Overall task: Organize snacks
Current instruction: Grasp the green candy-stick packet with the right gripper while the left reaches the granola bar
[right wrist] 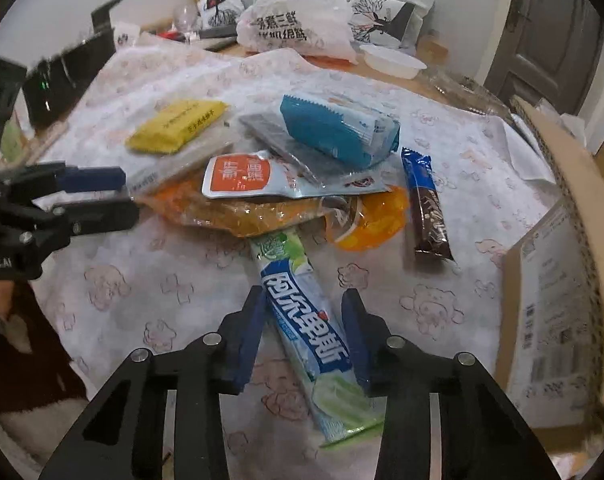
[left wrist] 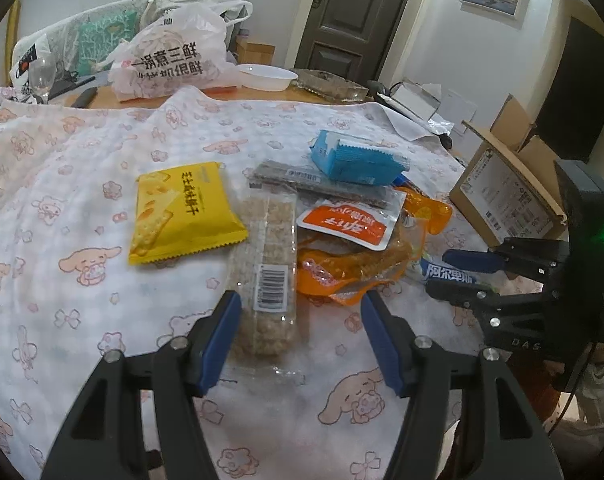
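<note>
Between the left gripper (left wrist: 297, 312) jaws, spread partway, lies the clear cereal bar pack (left wrist: 265, 276), touching only the left pad. The right gripper (right wrist: 304, 330) jaws straddle the blue-and-green candy stick (right wrist: 306, 328), grip unclear. Farther back, the snack pile (right wrist: 285, 184) sits mid-bench on the patterned cloth (left wrist: 61, 200).

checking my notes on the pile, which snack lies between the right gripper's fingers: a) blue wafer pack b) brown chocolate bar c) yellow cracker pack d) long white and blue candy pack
d: in the right wrist view the long white and blue candy pack runs lengthwise between the fingers of the right gripper, while the other snacks lie farther up the cloth.
</note>
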Demonstrator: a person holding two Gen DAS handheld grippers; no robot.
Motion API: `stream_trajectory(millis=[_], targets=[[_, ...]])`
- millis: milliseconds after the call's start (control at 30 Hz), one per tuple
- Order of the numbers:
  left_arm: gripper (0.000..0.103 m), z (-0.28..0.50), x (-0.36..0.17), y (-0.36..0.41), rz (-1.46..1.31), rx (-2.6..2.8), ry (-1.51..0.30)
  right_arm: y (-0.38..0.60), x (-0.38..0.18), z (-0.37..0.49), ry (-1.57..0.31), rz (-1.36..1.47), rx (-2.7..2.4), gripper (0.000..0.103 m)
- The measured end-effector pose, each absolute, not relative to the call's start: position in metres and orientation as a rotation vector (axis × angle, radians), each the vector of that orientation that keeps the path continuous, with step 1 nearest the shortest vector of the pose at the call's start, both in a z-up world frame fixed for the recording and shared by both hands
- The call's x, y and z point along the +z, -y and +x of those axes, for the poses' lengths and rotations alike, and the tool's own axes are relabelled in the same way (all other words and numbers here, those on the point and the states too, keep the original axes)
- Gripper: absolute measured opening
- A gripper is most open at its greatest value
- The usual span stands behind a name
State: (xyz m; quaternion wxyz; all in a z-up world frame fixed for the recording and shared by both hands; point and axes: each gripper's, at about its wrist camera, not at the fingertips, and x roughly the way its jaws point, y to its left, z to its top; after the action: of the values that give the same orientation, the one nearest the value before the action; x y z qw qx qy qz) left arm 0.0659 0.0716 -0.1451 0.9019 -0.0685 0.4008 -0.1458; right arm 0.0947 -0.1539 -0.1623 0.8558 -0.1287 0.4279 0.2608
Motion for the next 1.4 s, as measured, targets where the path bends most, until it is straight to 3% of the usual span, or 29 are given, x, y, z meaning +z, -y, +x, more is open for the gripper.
stream_trajectory(millis=[67, 267, 900, 1033, 1400], targets=[[0.06, 0.066, -0.145, -0.07, -0.12, -0.285, -0.824, 0.152, -0.162, 0.089, -0.897, -0.281, 0.551, 0.027], [0.059, 0.068, -0.142, -0.069, -0.082, -0.243, -0.812, 0.163, -0.156, 0.076, -0.918, -0.261, 0.431, 0.024], [0.059, 0.086, -0.143, -0.081, -0.084, -0.229, -0.854, 0.195, -0.165, 0.069, -0.919, -0.165, 0.385, 0.024], [0.04, 0.098, -0.154, -0.07, -0.036, -0.182, -0.882, 0.197, -0.165, 0.07, -0.909, -0.153, 0.402, 0.026], [0.039, 0.059, -0.154, -0.07, 0.001, -0.143, -0.903, 0.197, -0.165, 0.068, -0.89, -0.146, 0.41, 0.023]])
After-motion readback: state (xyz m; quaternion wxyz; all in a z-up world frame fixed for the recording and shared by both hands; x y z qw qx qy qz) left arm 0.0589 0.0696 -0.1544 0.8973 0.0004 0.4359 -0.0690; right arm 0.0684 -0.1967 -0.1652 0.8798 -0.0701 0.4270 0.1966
